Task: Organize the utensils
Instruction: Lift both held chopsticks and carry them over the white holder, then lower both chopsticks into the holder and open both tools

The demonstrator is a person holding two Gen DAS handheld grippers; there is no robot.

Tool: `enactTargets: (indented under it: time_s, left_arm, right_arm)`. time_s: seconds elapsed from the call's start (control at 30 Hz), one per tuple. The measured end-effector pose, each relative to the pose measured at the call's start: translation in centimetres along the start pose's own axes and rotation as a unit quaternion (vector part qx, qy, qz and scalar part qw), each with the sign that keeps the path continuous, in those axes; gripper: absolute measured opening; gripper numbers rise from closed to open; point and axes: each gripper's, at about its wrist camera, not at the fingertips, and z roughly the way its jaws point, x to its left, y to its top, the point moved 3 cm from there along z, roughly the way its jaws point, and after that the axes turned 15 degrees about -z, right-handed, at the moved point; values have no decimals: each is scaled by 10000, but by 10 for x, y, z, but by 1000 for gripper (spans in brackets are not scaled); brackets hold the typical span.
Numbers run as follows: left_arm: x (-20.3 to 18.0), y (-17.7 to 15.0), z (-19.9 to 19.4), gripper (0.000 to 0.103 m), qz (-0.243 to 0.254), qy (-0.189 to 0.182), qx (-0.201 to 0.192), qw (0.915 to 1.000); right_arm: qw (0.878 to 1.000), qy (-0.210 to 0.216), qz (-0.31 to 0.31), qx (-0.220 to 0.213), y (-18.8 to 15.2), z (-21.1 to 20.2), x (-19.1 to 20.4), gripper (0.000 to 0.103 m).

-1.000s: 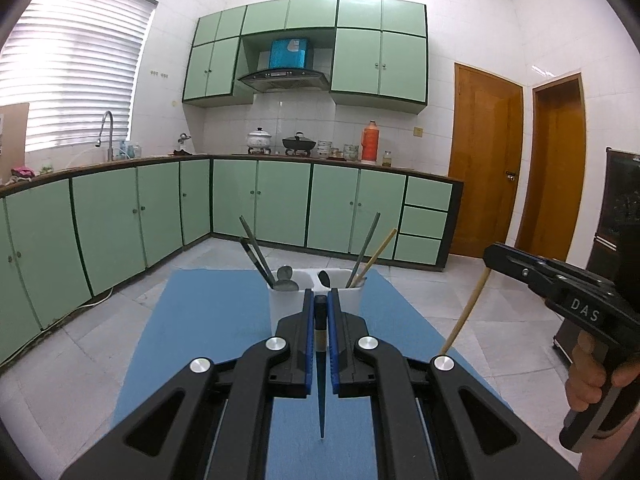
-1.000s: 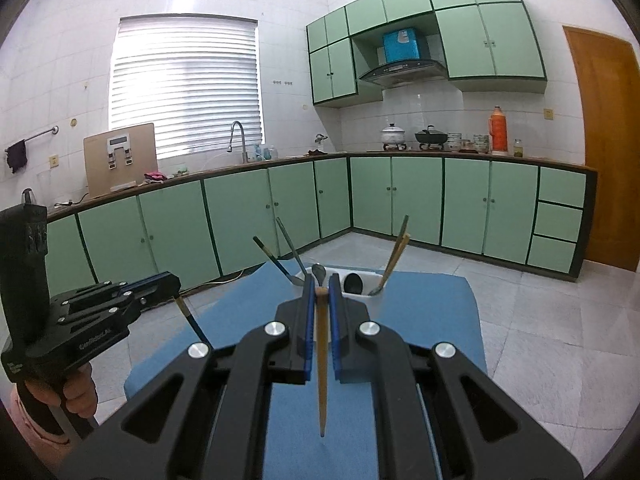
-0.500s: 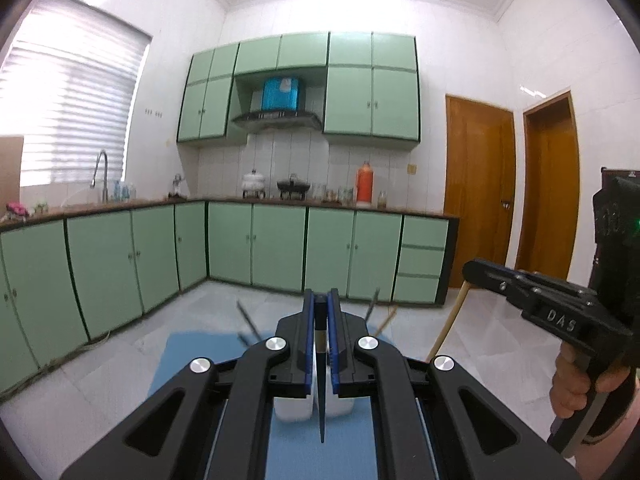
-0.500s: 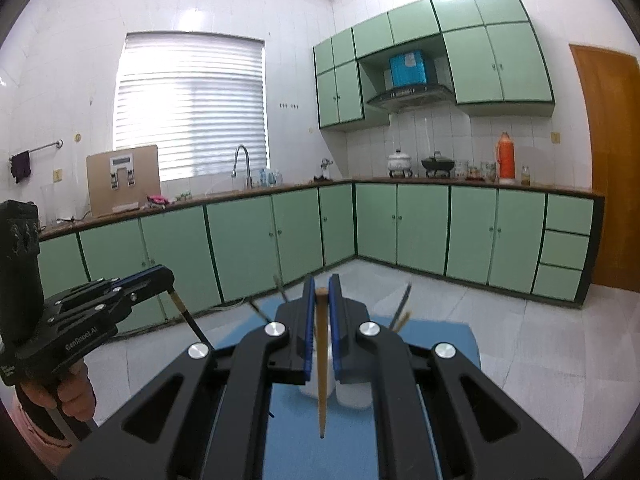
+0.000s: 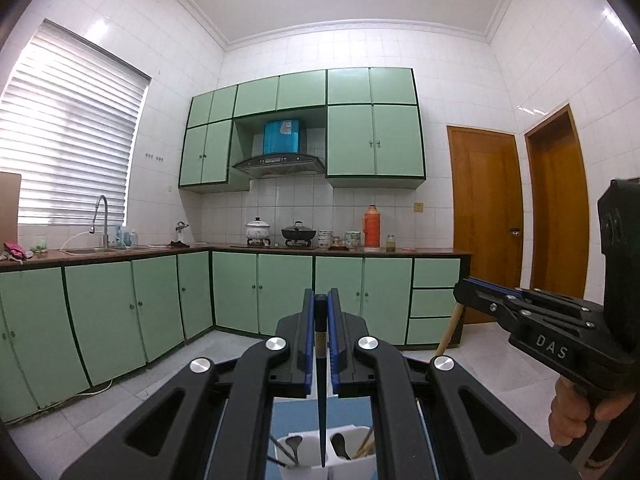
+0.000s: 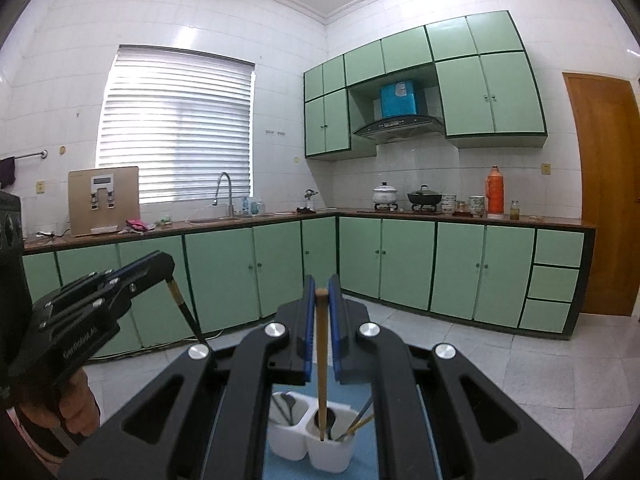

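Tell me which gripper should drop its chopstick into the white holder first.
Right. The right gripper holds its wooden chopstick with the tip over the white holder's right compartment. The left gripper's dark chopstick points at the divider.

A desk covered in a blue mat (image 6: 362, 466) carries the things; only narrow strips of it show in either view. Directly on the mat stands a white plastic two-compartment utensil holder (image 6: 308, 450), upright. In the right wrist view its left compartment holds metal spoons (image 6: 286, 406), and its right compartment holds a dark spoon and slanted chopsticks (image 6: 360, 420). Around the desk lies a pale tiled floor (image 6: 500, 360).
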Motion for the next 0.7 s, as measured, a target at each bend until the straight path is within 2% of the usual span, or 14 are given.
enactTargets:
  time_s: [0.17, 0.43, 0.7]
  left_arm:
    - [7, -17, 34, 6, 37, 86, 11, 10000]
    - [33, -51, 90, 6, -150, 215, 444, 9987]
    - [51, -82, 113, 6, -268, 285, 819, 9959]
  right_arm:
    - [9998, -39, 63, 170, -19, 34, -4, 6]
    - [9985, 4, 147, 528, -59, 80, -1, 6]
    - [9965, 129, 162, 807, -91, 106, 10, 6]
